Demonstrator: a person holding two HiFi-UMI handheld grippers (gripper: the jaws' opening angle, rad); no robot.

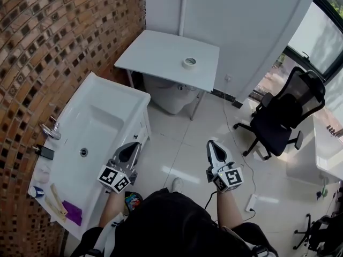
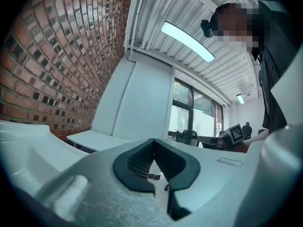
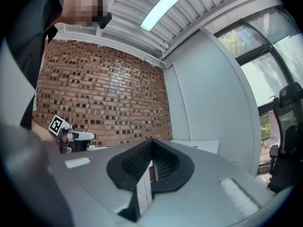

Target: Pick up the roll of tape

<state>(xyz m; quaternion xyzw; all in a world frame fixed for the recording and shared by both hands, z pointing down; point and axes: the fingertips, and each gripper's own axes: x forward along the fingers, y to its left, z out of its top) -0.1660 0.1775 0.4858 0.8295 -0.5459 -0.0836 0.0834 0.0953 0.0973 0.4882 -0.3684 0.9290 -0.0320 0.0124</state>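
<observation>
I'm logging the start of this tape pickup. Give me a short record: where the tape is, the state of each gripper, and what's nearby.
tape: lies flat on the white table, untouched
left gripper: jaws shut, empty, beside the sink
right gripper: jaws shut, empty, above the floor
gap: both grippers well short of the table
nearby: black chair at right, brick wall at left

Lower centre held the left gripper [image 2: 152,160], its fingers [image 2: 136,163] pressed together with nothing between. A brick wall [image 2: 57,65] filled the left half. Centre left lay a white tabletop [image 2: 97,139]. A ceiling light strip [image 2: 187,41] ran across upper centre. Centre showed a window [image 2: 184,112] and an office chair [image 2: 189,136]. The right gripper [image 2: 234,133] sat centre right.
</observation>
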